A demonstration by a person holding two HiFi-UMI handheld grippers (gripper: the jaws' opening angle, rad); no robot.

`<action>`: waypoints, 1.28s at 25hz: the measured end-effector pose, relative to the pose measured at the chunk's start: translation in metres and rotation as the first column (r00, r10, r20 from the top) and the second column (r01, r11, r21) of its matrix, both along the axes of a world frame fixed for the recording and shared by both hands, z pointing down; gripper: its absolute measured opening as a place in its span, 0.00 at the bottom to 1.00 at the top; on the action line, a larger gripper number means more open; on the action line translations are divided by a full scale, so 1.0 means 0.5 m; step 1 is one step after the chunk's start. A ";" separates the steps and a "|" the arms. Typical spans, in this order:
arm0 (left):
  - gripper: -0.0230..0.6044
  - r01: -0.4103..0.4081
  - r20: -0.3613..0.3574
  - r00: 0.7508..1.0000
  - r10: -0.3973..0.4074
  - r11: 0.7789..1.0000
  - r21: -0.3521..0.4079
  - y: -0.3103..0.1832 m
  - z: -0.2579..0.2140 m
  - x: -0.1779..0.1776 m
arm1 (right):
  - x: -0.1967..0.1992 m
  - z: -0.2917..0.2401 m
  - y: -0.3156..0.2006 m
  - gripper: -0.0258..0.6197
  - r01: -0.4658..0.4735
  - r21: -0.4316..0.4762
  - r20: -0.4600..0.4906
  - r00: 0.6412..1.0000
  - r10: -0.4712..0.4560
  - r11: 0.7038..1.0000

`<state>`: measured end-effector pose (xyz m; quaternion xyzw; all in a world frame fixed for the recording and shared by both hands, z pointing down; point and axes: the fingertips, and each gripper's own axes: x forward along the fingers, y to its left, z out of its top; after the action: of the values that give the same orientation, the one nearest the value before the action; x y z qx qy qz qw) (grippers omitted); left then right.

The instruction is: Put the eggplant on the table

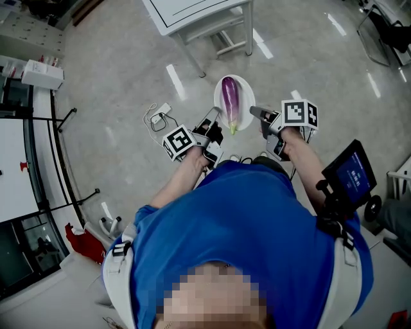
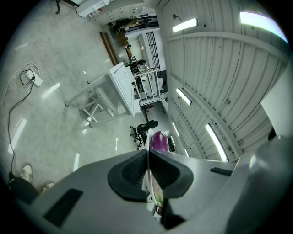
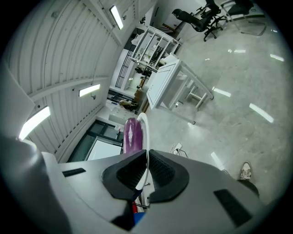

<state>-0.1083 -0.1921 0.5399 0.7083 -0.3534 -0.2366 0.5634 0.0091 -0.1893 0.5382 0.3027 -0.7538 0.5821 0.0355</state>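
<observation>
A purple eggplant [image 1: 230,101] lies on a white plate [image 1: 243,87] that I hold in the air over the floor, in front of the person. My left gripper [image 1: 216,122] is shut on the plate's near-left rim and my right gripper [image 1: 254,114] on its near-right rim. In the left gripper view the plate [image 2: 147,170] runs edge-on between the shut jaws, with the eggplant [image 2: 159,141] beyond them. The right gripper view shows the same: rim [image 3: 146,130] pinched, eggplant [image 3: 132,135] to its left. A white table [image 1: 192,14] stands farther ahead.
A white cable and power adapter [image 1: 158,116] lie on the grey floor to the left. A tablet on a stand [image 1: 350,174] is at the right. Glass partitions and shelves [image 1: 26,128] line the left side. An office chair [image 3: 197,16] stands far off.
</observation>
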 end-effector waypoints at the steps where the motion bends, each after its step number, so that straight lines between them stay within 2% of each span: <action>1: 0.07 -0.001 0.000 1.000 0.001 1.000 0.000 0.000 0.000 0.000 | 0.000 0.000 0.000 0.06 -0.002 -0.002 0.001 1.000 0.002 1.000; 19: 0.07 -0.023 0.008 1.000 0.023 1.000 -0.008 -0.006 -0.005 0.005 | 0.005 0.004 -0.002 0.06 -0.026 -0.019 0.001 1.000 0.026 0.999; 27: 0.07 -0.010 0.019 1.000 0.009 1.000 0.026 -0.016 -0.010 0.002 | 0.003 -0.005 -0.013 0.06 -0.011 0.025 -0.003 1.000 0.011 1.000; 32: 0.07 -0.018 0.033 0.999 0.017 1.000 0.014 -0.016 -0.007 0.008 | 0.009 0.002 -0.013 0.06 -0.019 0.016 0.008 1.000 0.019 1.000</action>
<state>-0.1042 -0.2000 0.5365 0.7192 -0.3548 -0.2226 0.5544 0.0137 -0.1956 0.5390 0.3078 -0.7557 0.5776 0.0244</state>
